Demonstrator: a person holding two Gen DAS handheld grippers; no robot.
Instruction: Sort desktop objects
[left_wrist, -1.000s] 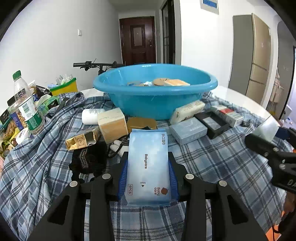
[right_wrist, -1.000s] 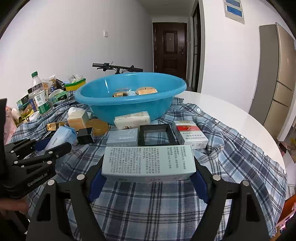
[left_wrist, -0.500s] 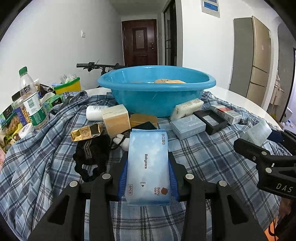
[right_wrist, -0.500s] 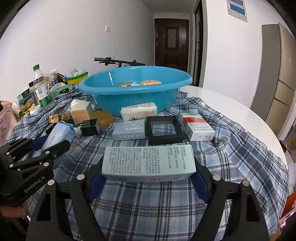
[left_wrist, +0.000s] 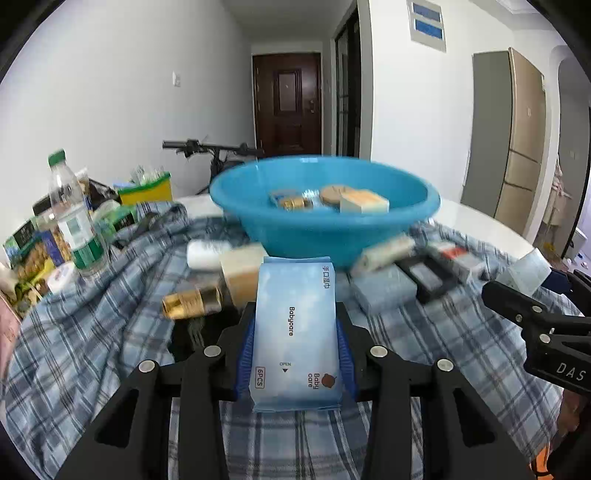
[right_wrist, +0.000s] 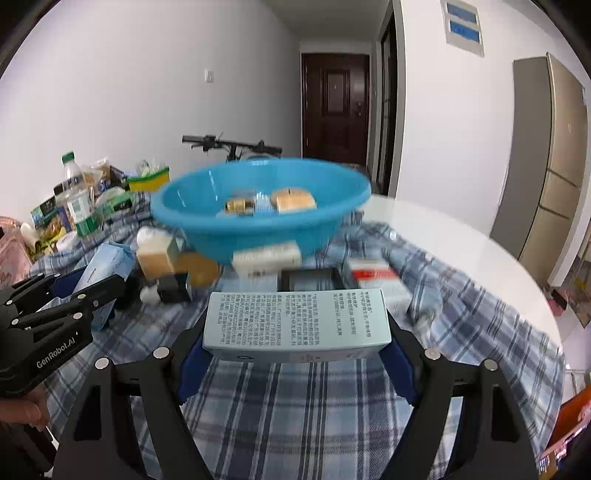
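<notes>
Left claw grips a soft wipes pack; right claw clamps a flat carton (cardboard).

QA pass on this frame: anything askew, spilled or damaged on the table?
No spill or damage visible. The plaid cloth lies rumpled, loose items scattered around the blue basin. The gold packet lies on its side. Motion blur hides finer detail.

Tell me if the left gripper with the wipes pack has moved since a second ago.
Yes. The left gripper has risen with the wipes pack: the basin sits lower in its view, showing more of its inside.
</notes>
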